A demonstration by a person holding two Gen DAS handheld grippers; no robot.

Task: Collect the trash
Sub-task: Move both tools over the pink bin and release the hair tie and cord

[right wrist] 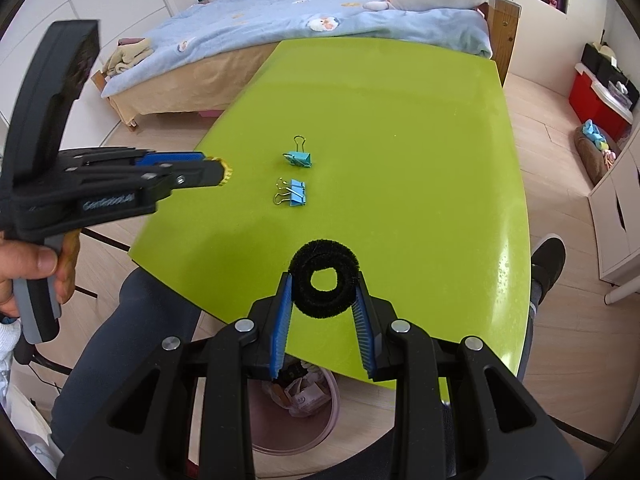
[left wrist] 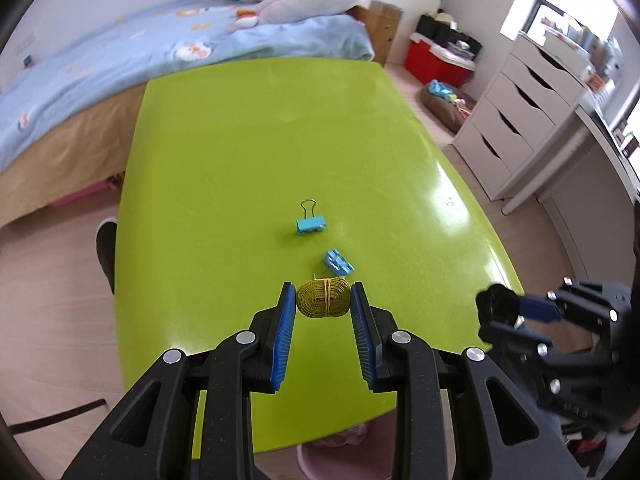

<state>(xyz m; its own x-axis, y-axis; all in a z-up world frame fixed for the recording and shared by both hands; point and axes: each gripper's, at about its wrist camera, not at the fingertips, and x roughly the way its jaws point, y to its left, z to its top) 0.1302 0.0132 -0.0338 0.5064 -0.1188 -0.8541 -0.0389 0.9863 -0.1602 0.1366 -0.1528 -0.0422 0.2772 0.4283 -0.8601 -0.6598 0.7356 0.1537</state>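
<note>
My left gripper (left wrist: 323, 301) is shut on a coiled yellow tape roll (left wrist: 323, 302), held above the near part of the green table (left wrist: 260, 128). The roll's edge also shows at the left gripper's tip in the right wrist view (right wrist: 226, 171). My right gripper (right wrist: 323, 288) is shut on a black fuzzy ring (right wrist: 324, 280) above the table's near edge; it also shows in the left wrist view (left wrist: 498, 306). Two blue binder clips lie on the table, one farther (left wrist: 310, 222) (right wrist: 299, 157) and one nearer (left wrist: 338, 262) (right wrist: 294, 196).
A pink waste bin (right wrist: 296, 412) with crumpled wrappers stands on the floor under the table's near edge. A bed (left wrist: 120, 60) stands beyond the table, white drawers (left wrist: 516, 116) at the right. My legs and a shoe (right wrist: 548, 256) are beside the table.
</note>
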